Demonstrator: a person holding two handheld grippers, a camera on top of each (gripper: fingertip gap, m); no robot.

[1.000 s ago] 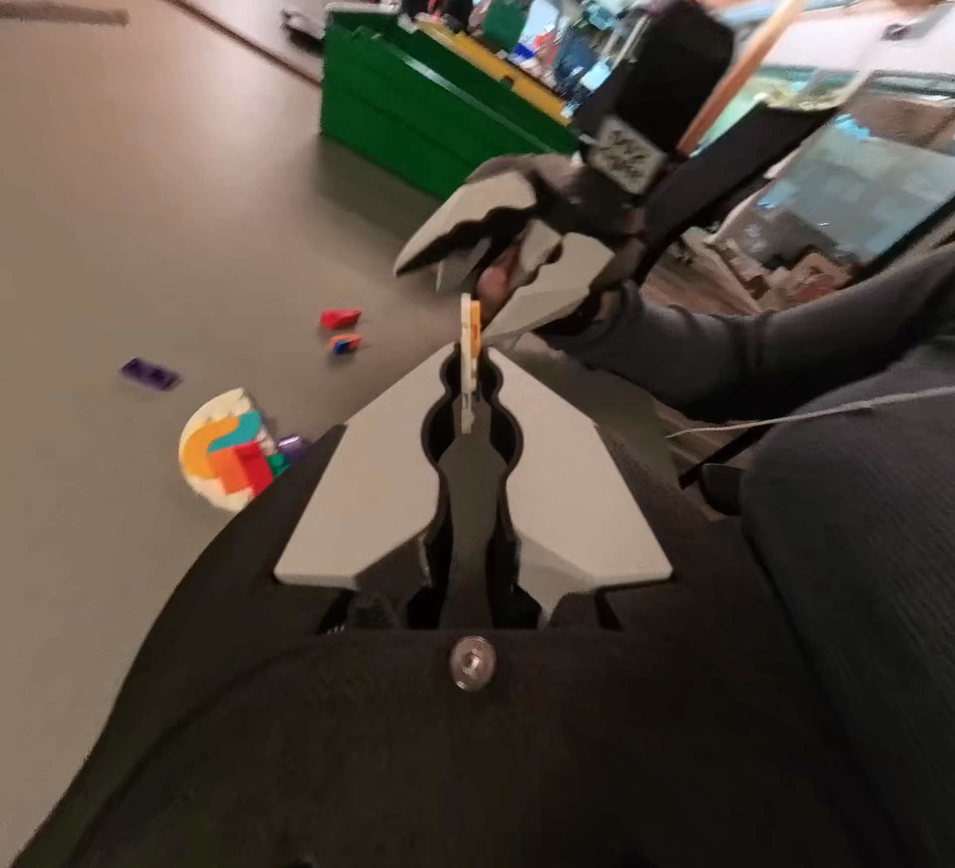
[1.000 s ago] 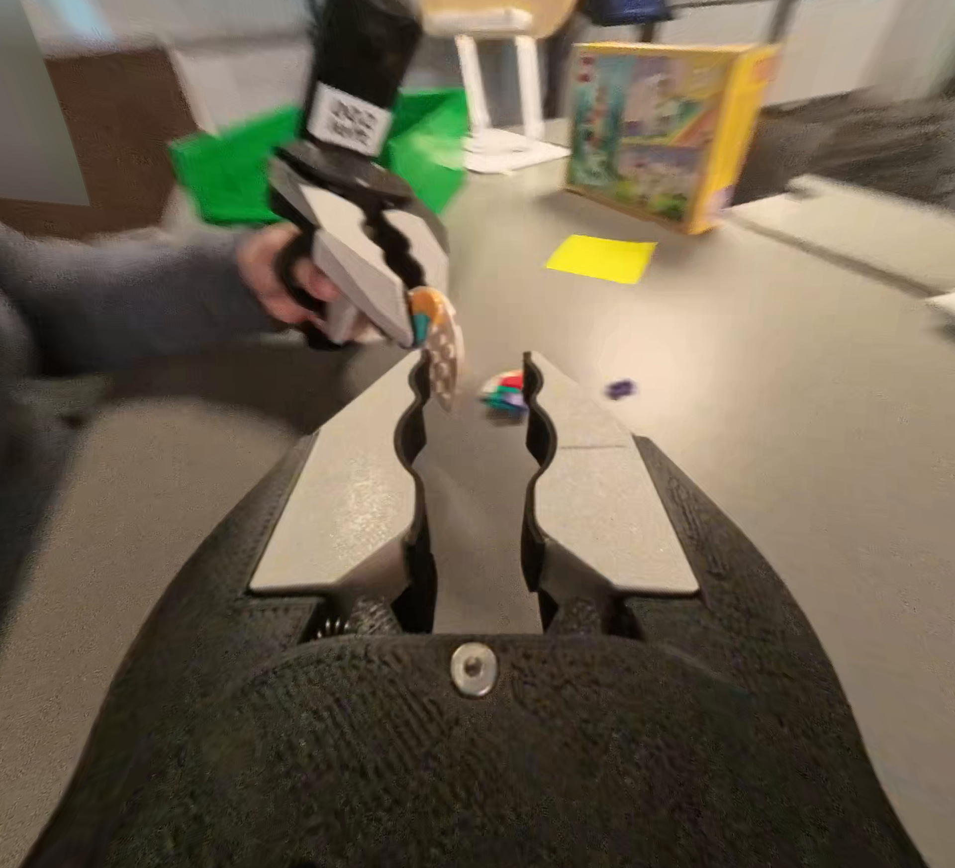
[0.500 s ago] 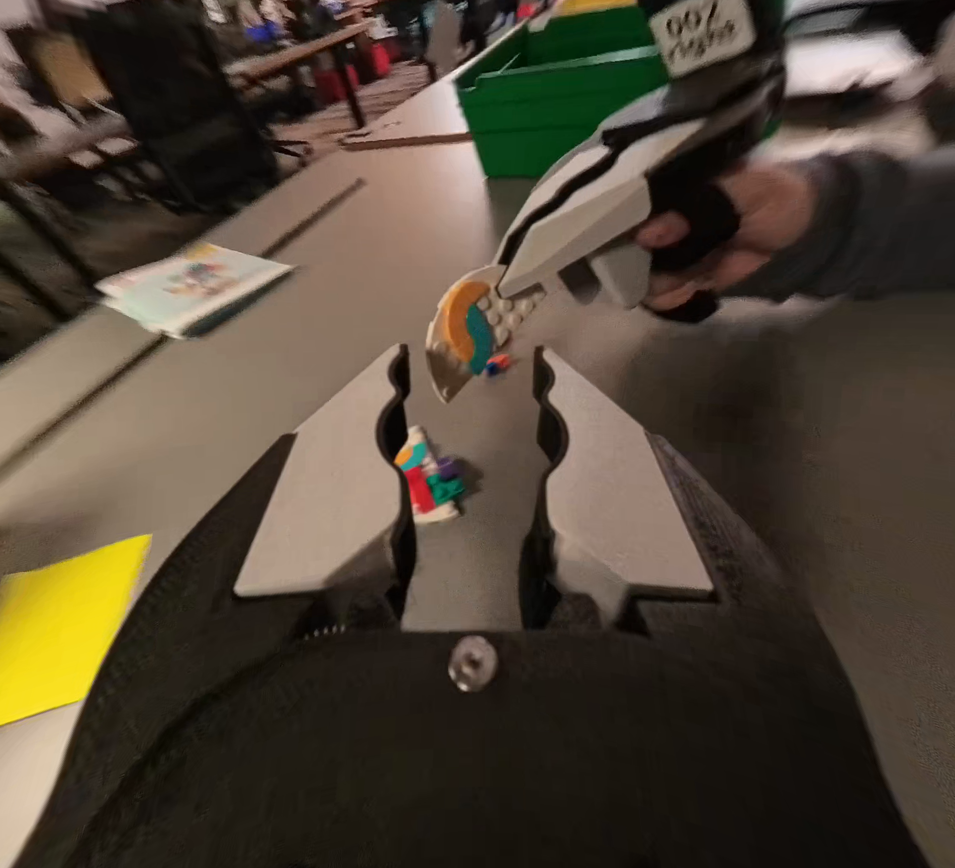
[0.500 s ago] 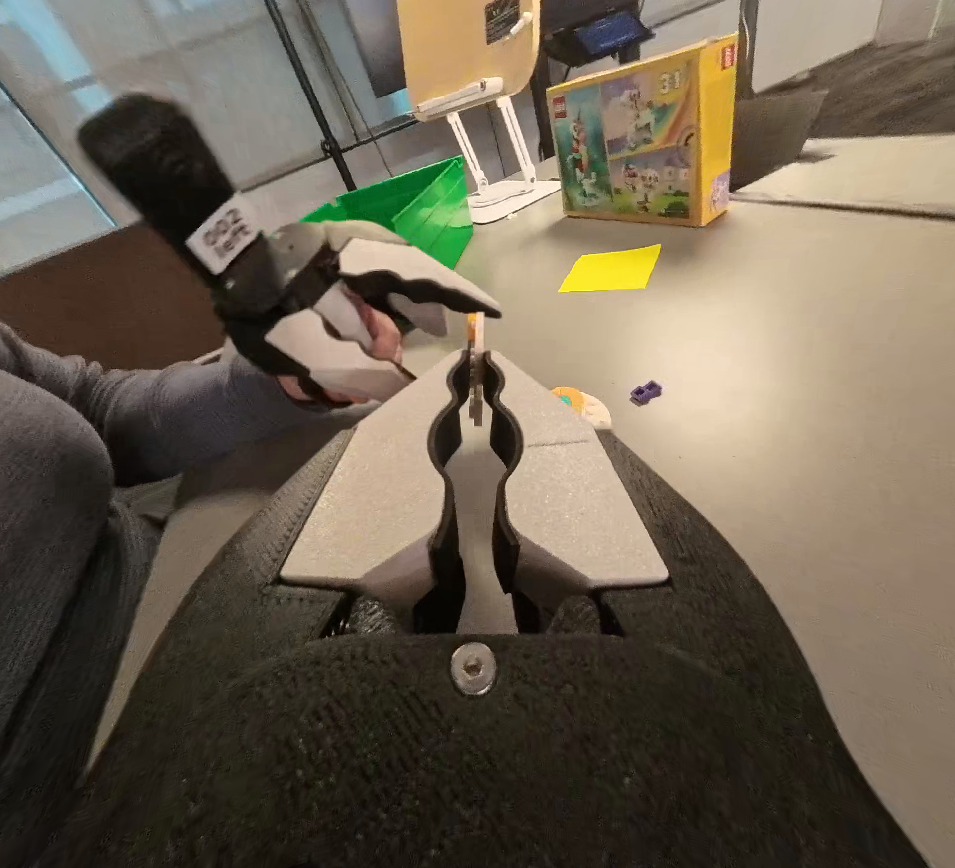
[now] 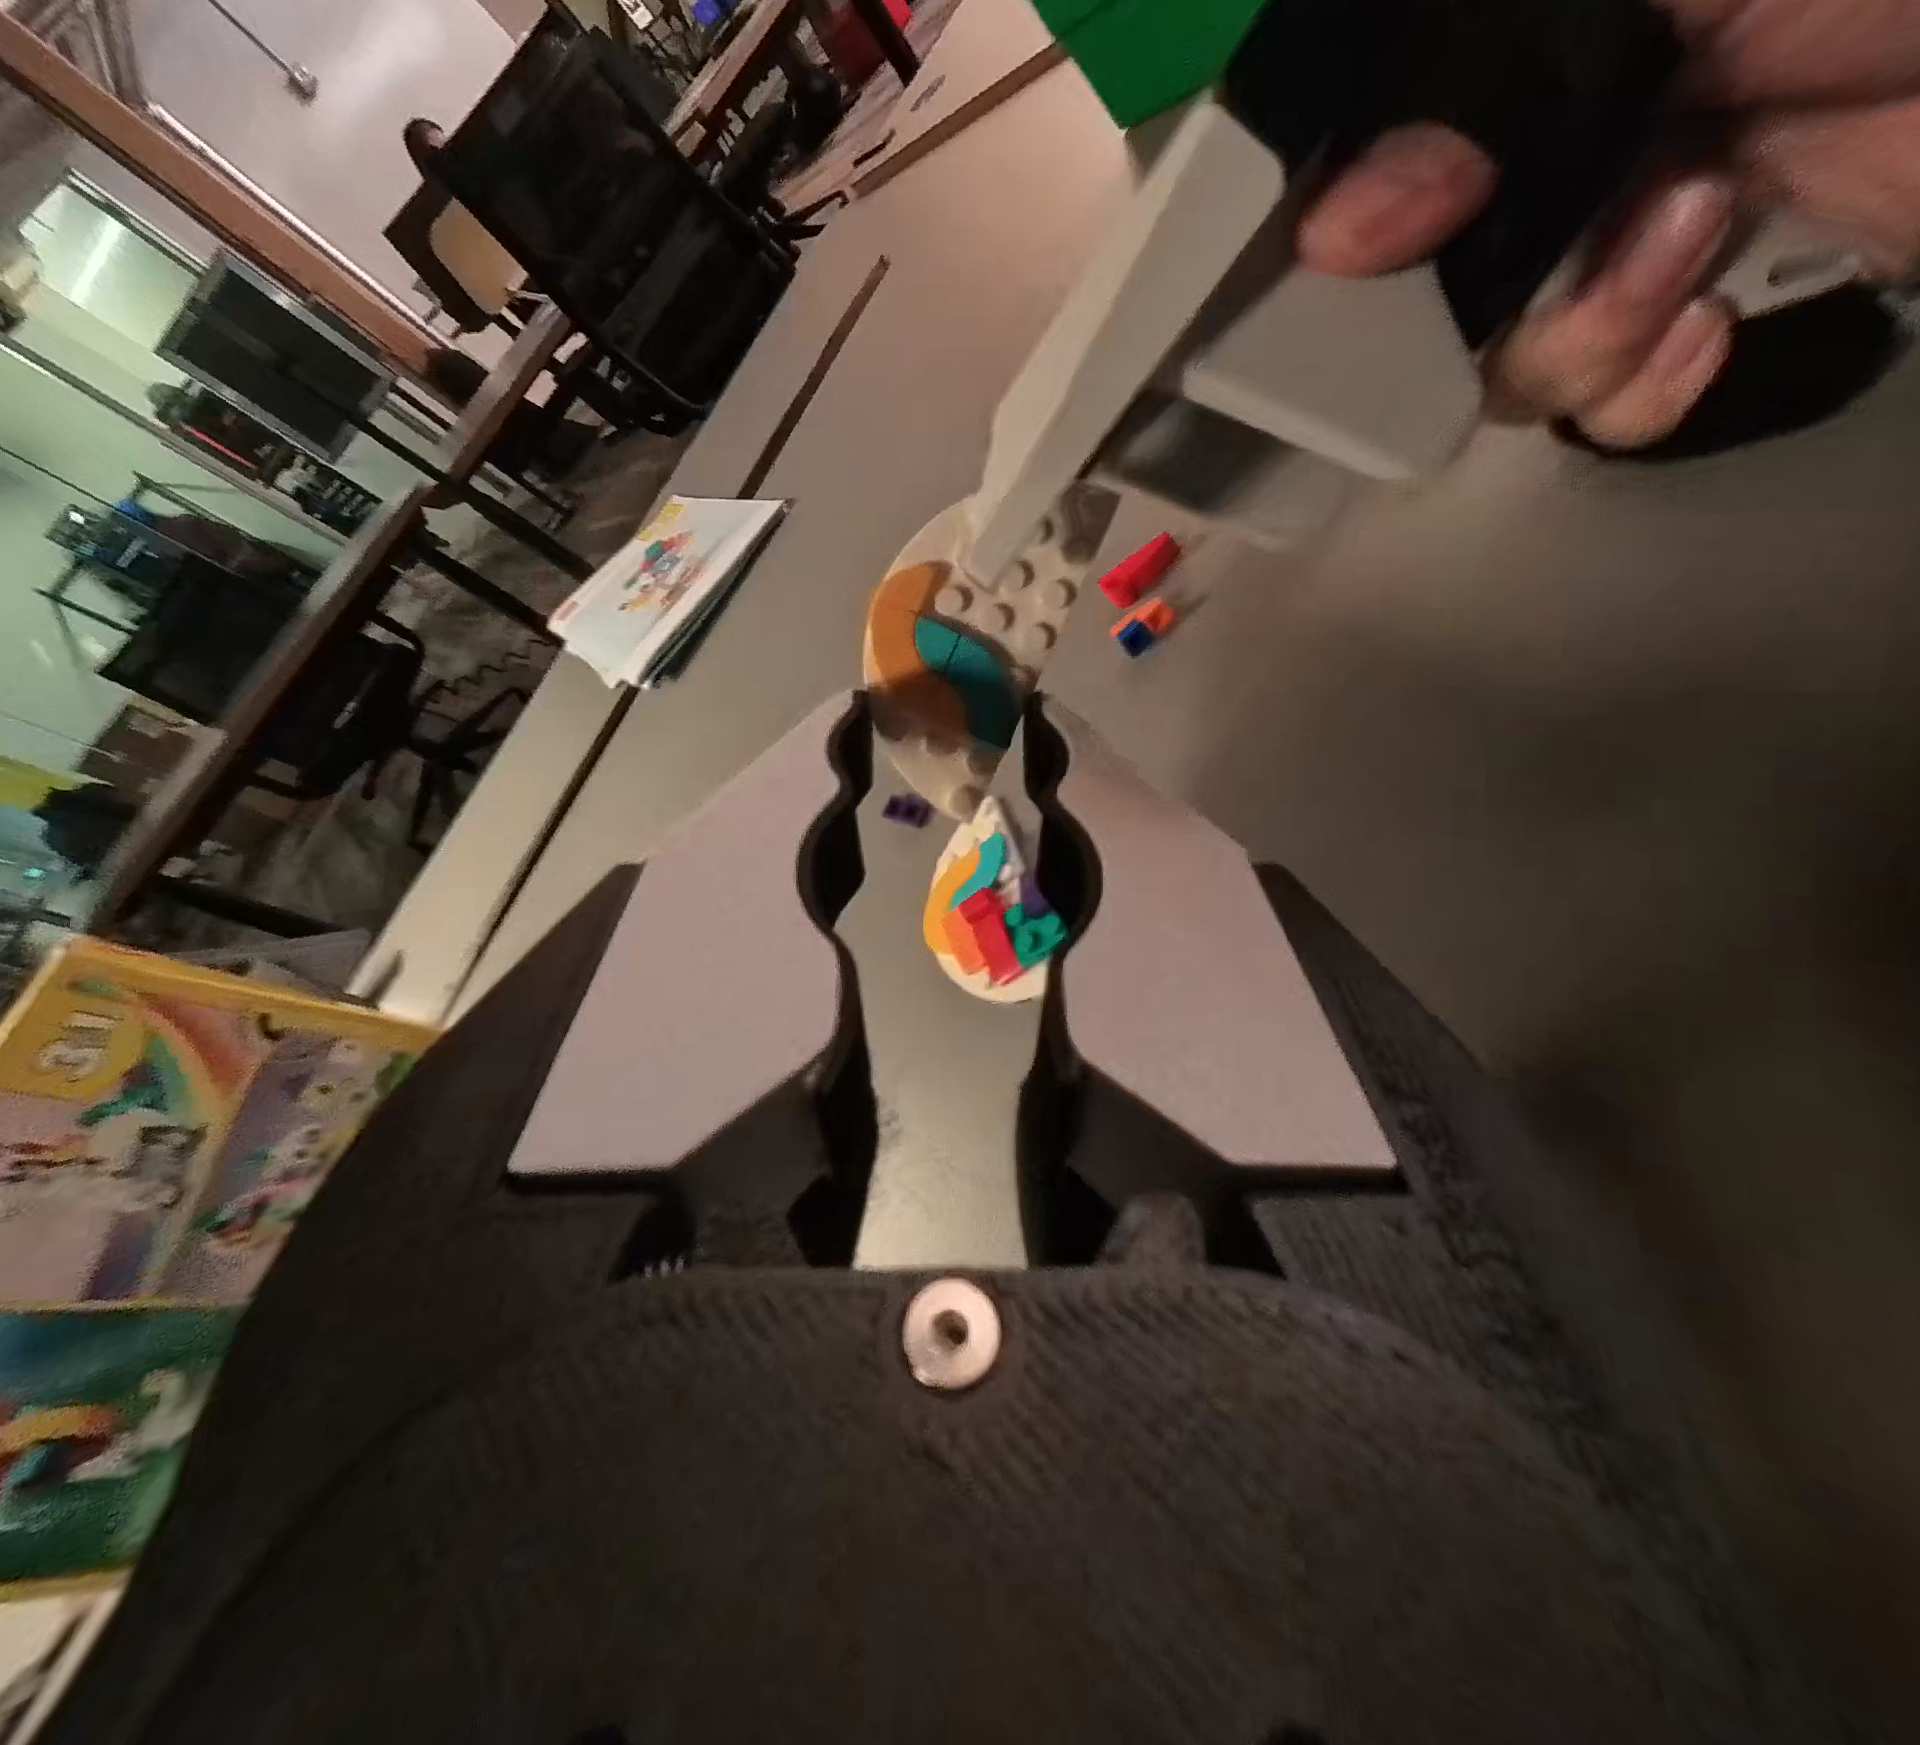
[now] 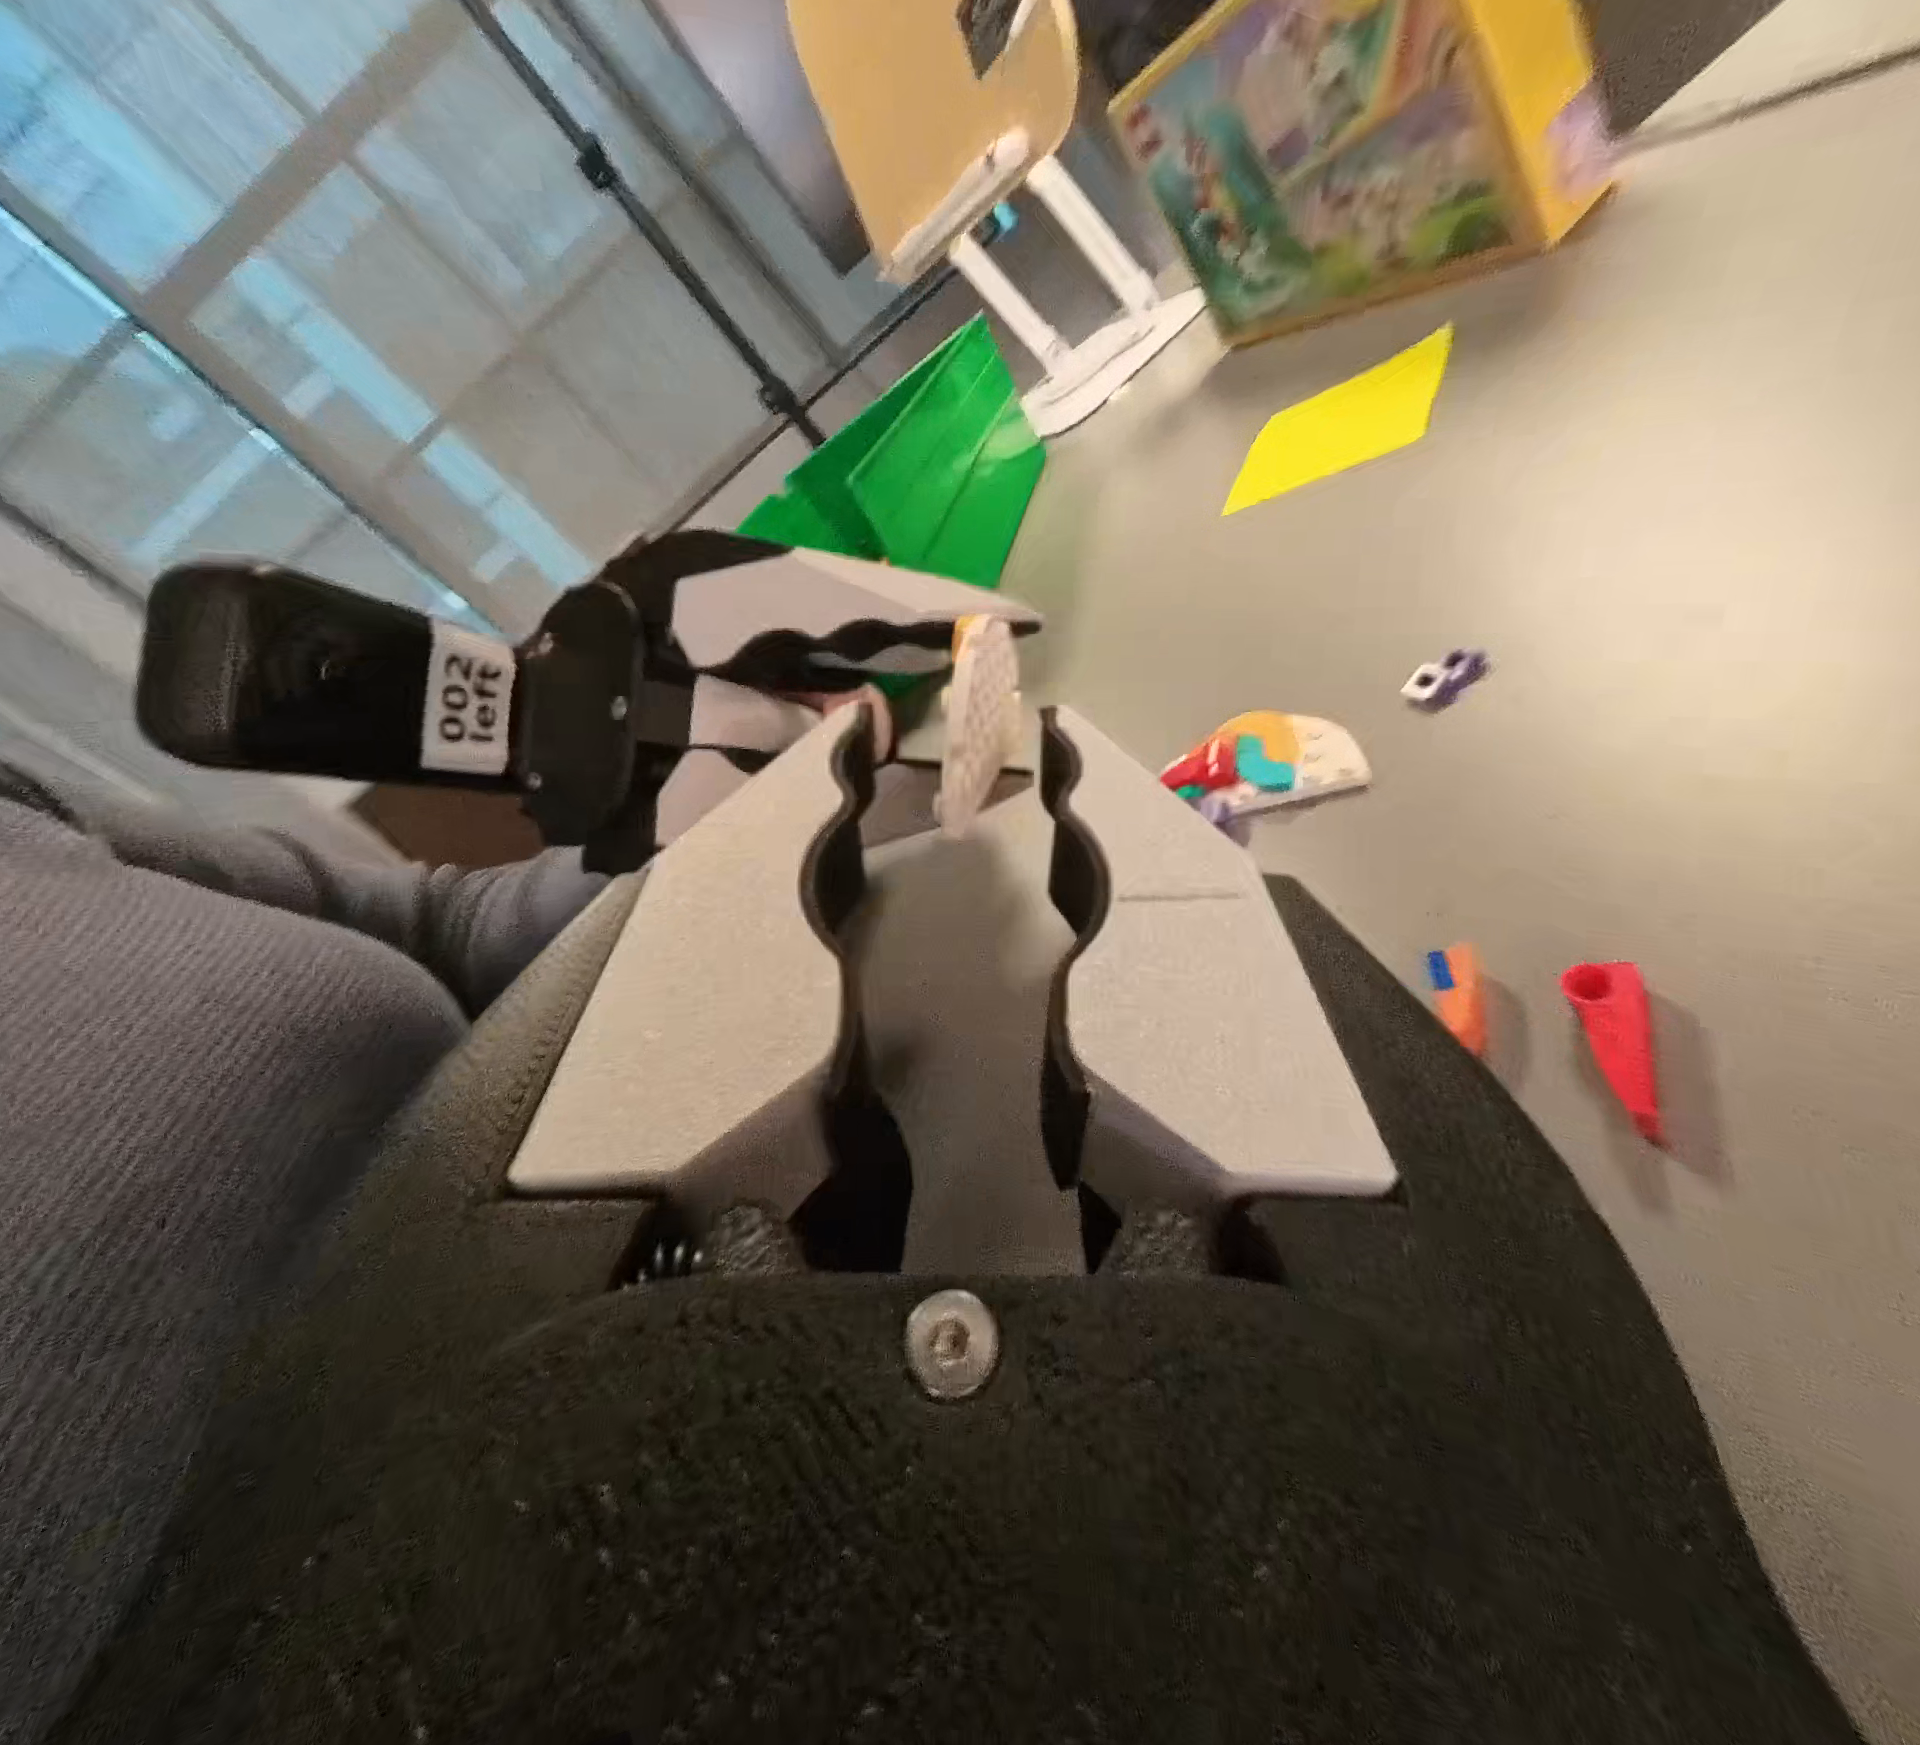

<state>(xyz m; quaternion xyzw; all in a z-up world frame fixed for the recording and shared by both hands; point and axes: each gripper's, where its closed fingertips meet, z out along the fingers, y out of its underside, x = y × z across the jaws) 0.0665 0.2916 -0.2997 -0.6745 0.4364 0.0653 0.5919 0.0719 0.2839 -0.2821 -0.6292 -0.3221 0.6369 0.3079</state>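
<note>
A white round studded plate (image 5: pixel 966 656) with orange and teal arcs is held up above the grey table. My left gripper (image 5: pixel 945 708) is closed on it, its two tips against the plate's opposite edges. From the right wrist view the left gripper (image 6: pixel 966 656) comes in from the left, and the plate (image 6: pixel 971 760) shows almost edge-on. My right gripper (image 6: pixel 951 724) is open, its fingers standing to either side of the plate with room to spare. In the left wrist view the right gripper (image 5: pixel 997 563) reaches down from the upper right, one finger lying over the plate's face.
A second white plate with coloured bricks (image 5: pixel 987 916) (image 6: pixel 1268 760) lies on the table below. Nearby lie a purple brick (image 6: pixel 1444 677), a red wedge (image 6: pixel 1616 1041) and an orange-blue brick (image 6: pixel 1460 1009). A green bin (image 6: pixel 914 469), yellow sheet (image 6: pixel 1340 417), yellow box (image 6: pixel 1371 95) and booklet (image 5: pixel 675 583) lie farther off. Left and right tips are no more than a few centimetres apart. About 8 centimeters separates my left fingertips from the orange-blue brick (image 6: pixel 1460 1009). It turns up in the left wrist view (image 5: pixel 1139 610) as well.
A second ago the left gripper held the plate. Half a second ago the right was shut on it and the left open. Now the left grips its edges and the right has opened.
</note>
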